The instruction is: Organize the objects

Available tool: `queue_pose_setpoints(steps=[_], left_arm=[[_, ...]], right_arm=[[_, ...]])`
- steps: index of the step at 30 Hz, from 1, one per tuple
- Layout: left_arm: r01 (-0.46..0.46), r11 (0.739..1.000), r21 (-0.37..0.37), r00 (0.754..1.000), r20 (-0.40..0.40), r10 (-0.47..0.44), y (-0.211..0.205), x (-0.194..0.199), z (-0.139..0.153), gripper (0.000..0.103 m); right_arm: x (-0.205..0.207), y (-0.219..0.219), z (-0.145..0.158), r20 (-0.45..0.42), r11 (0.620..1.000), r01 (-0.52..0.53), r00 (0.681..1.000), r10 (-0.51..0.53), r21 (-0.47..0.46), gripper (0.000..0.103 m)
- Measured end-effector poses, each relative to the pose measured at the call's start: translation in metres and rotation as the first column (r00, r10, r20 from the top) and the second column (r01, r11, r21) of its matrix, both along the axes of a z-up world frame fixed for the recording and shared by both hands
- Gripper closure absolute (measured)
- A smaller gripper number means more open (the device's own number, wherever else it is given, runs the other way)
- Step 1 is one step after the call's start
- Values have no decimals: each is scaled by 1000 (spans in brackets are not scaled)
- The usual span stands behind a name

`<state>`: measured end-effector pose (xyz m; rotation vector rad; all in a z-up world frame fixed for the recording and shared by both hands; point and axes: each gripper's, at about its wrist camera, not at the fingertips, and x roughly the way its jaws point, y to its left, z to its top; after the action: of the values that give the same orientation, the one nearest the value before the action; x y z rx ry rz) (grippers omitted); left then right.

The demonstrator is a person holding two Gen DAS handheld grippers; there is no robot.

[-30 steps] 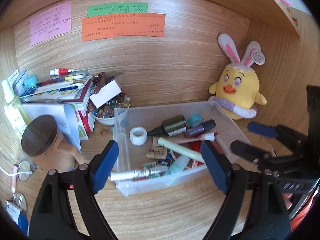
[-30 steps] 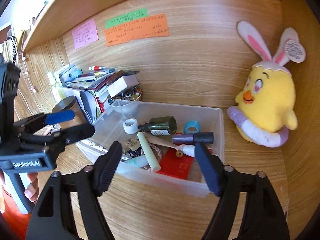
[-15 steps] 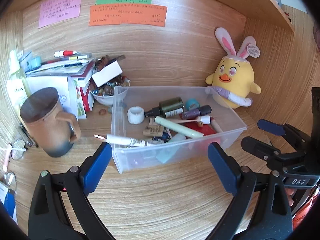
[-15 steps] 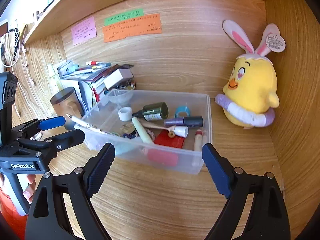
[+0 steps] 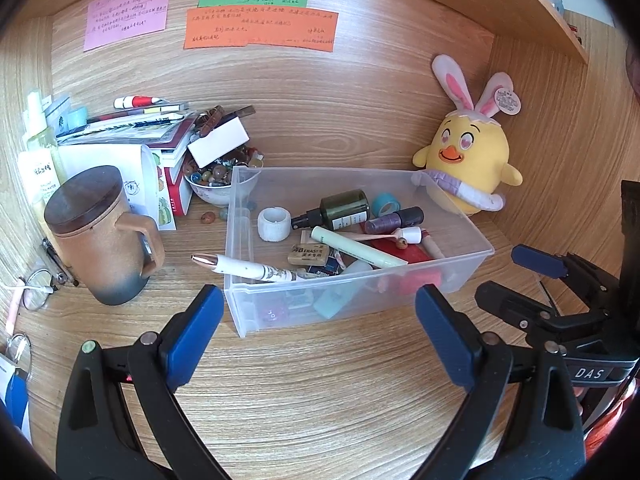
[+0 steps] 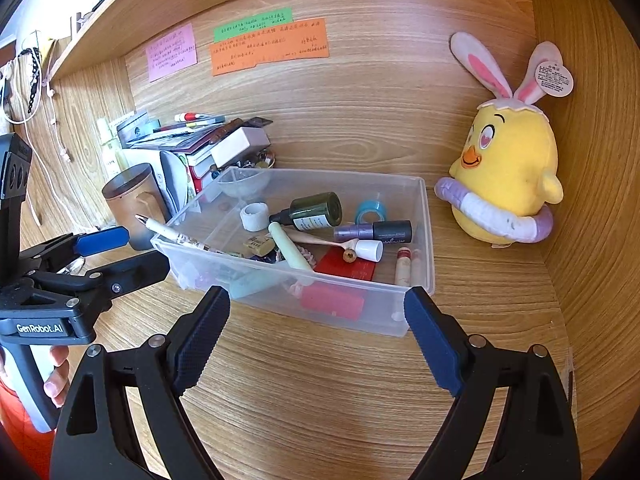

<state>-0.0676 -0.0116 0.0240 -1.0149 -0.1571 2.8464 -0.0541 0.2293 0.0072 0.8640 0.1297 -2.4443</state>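
A clear plastic bin (image 5: 456, 276) stands on the wooden desk and holds several small items: a dark green bottle (image 5: 344, 210), a white tape roll (image 5: 273, 223), a pale green tube (image 5: 356, 247) and an eraser (image 5: 310, 255). A white pen (image 5: 240, 266) lies across the bin's left rim, tip sticking out. The bin also shows in the right wrist view (image 6: 412, 312). My left gripper (image 5: 316, 332) is open and empty just in front of the bin. My right gripper (image 6: 316, 336) is open and empty, also in front of it.
A brown lidded mug (image 5: 100, 236) stands left of the bin. Behind it are stacked books (image 5: 132, 132) and a bowl of beads (image 5: 212, 180). A yellow plush chick (image 5: 468, 168) sits in the right corner. Glasses (image 5: 32, 296) lie at the left edge.
Both grippers have drawn back from the bin toward the desk's front. The pen now rests on the bin's left rim, free of the left gripper.
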Motion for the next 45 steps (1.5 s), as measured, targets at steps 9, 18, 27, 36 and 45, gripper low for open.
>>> queue_pose_setpoints(steps=[9,18,27,36,45], left_arm=[[1,1000,-9,1000,0,-1,2,0,-2,5],[3,1000,-12,1000,-5,-3,2,0,-1,5],[-5,1000,-10,1000,6,5,3,0,-3,5],[-5,1000,-10,1000,4,5,2,-1,-4,5],[-7,1000,-12,1000,4,7,3,0,-4,5]], right_arm=[[-1,2,-2,14,1000,9,1000,-9,-6,16],[-1,3,-1,13,1000,8,1000,-7,-9,16],[-1,4,-1,17,1000,6,1000,-5,-12,15],[-2,7,-2,27,1000,14,1000,-14,-25,15],[-3,7,-3,36,999,18,999,-17,-32,15]])
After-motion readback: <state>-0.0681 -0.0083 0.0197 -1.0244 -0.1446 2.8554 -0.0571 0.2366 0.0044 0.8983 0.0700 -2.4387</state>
